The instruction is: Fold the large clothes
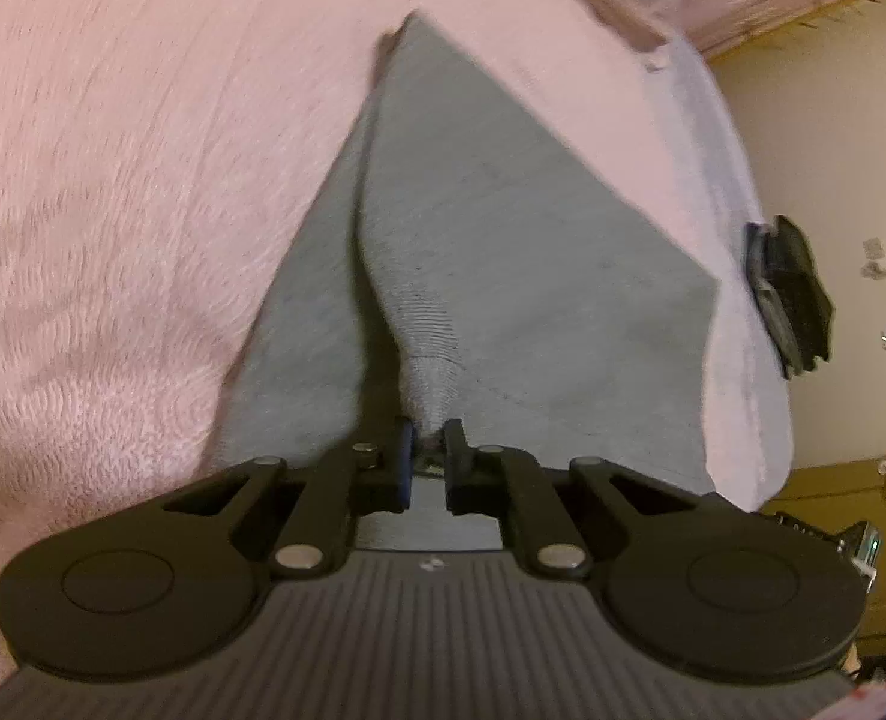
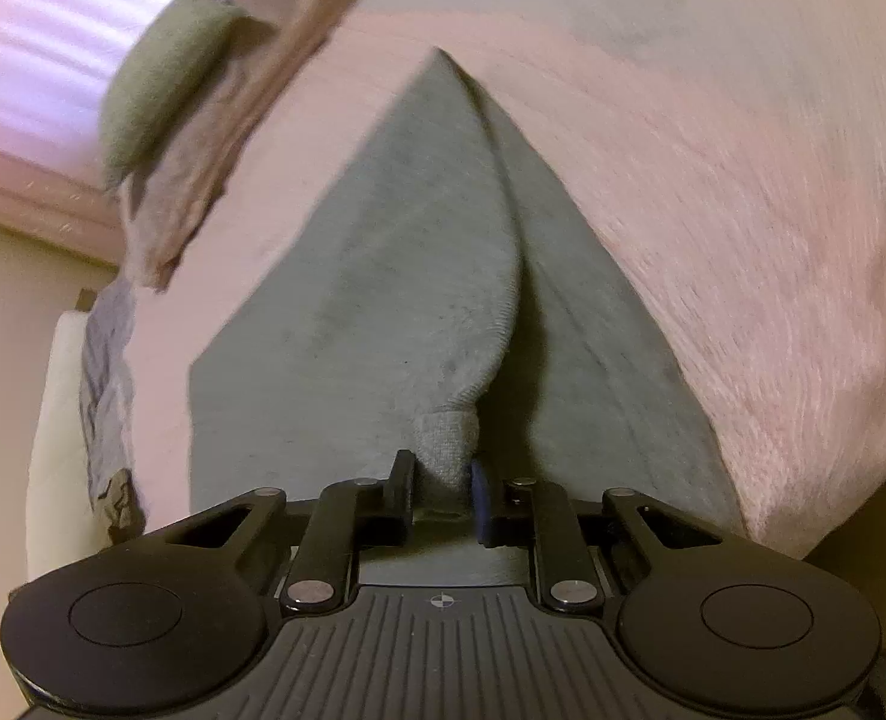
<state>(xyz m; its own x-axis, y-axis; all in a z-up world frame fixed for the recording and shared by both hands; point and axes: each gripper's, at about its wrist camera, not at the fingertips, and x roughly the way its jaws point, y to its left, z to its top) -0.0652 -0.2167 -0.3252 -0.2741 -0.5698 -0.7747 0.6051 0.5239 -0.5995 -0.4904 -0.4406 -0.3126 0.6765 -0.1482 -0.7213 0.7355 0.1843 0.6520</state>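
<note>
**Both tongs clamped on the ribbed ends of a grey garment**

The grey garment [image 1: 502, 252] lies spread on a pink fleecy bed cover [image 1: 113, 180], running straight ahead of each pair of tongs and narrowing to a far corner. In each wrist view a tube of it, ending in a ribbed cuff [image 1: 434, 384], rises off the flat cloth toward the camera. These look like the two sleeves or leg ends of one large piece, though which cannot be told.

The left tongs [image 1: 428, 456] are drawn together on a cuff, with ribbed knit bunched between the jaws. The right tongs [image 2: 443, 489] are likewise closed on a cuff [image 2: 445, 441]. Each cuff is at the tips, so neither hand is nearer than the other. Both frames are smeared, which suggests motion.

The garment's long axis points away from both tongs, from the held cuffs to the far corner. Any fold would therefore seem to carry the cuffs forward along that axis, or inward across the body, with both hands keeping level so the cloth lands square.

Further out, the left view shows a dark object [image 1: 793, 294] at the bed's right edge. The right view shows a green cushion [image 2: 161, 72] and a brownish crumpled cloth [image 2: 227, 120] ahead to the left.
</note>
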